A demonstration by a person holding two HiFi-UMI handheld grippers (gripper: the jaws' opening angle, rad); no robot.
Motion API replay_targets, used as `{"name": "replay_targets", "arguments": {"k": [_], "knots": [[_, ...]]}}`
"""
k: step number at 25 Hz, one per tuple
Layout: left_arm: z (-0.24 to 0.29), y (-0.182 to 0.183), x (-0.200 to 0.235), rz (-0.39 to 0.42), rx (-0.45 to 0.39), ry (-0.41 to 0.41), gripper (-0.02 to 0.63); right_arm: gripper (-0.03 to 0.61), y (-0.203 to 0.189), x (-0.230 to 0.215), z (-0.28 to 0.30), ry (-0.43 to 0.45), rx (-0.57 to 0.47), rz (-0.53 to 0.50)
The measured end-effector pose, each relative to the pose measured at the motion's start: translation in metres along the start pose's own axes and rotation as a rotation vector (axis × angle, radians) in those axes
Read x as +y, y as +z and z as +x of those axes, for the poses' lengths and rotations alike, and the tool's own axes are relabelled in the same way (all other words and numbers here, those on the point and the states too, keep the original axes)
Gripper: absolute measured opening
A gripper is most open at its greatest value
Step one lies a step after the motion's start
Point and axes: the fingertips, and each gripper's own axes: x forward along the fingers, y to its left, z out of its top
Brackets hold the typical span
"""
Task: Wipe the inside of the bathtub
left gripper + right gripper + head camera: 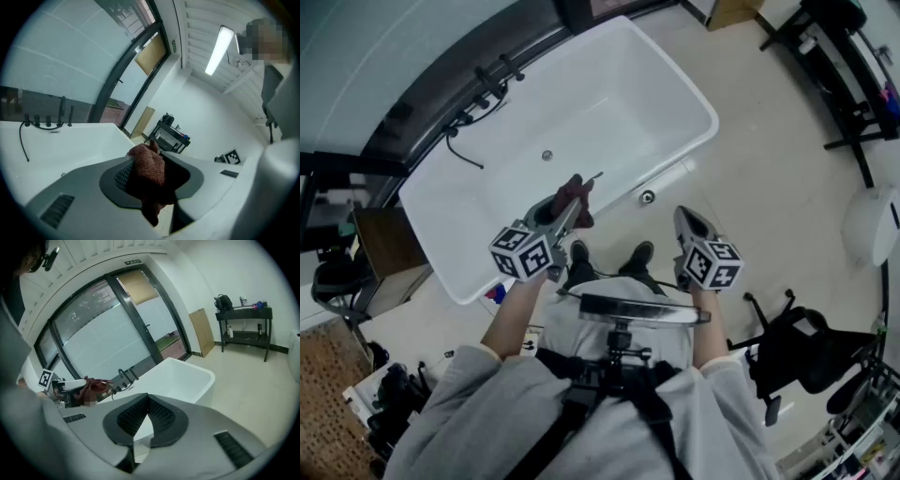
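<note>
Red-brown cloth [150, 165] in left gripper [152, 176]

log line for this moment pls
left hand-held gripper: shut on cloth | right hand-held gripper: shut, empty | cloth: held above bathtub near rim, not on its inside

From here I see a black shelf rack [241, 319] far right against the white wall, with small items on its top. A brown board [202, 331] leans upright on the wall just left of it. A dark-framed glass door [108, 338] runs along the far side. In the head view a black office chair [806, 352] stands near right on the tan floor [769, 178]. A brown cabinet [389, 246] sits at left, and a round drain cap [648, 197] is set in the floor. Overhead, a strip light [218, 47] glows.
</note>
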Motion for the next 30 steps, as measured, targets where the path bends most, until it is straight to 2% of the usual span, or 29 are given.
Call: {"name": "replay_targets", "arguments": {"k": [7,14,18,23,30], "knots": [[0.034,-0.011,-0.046,0.005,-0.006,-0.010,0.120,0.000,0.013,-0.051,-0.033,-0.018,-0.019,-0.009],[0.047,-0.003,-0.072,0.037,-0.012,-0.001,0.121,0.000,0.041,-0.072,-0.046,-0.027,-0.065,-0.065],[0.051,-0.001,-0.074,0.075,0.001,0.008,0.121,0.000,0.054,-0.076,-0.043,-0.028,-0.092,-0.087],[0.065,0.002,-0.063,0.131,0.030,0.004,0.121,0.000,0.067,-0.070,-0.027,-0.026,-0.076,-0.145],[0.100,0.011,-0.047,0.106,0.047,-0.015,0.121,0.000,0.089,-0.076,0.004,-0.040,-0.016,-0.212]]}}
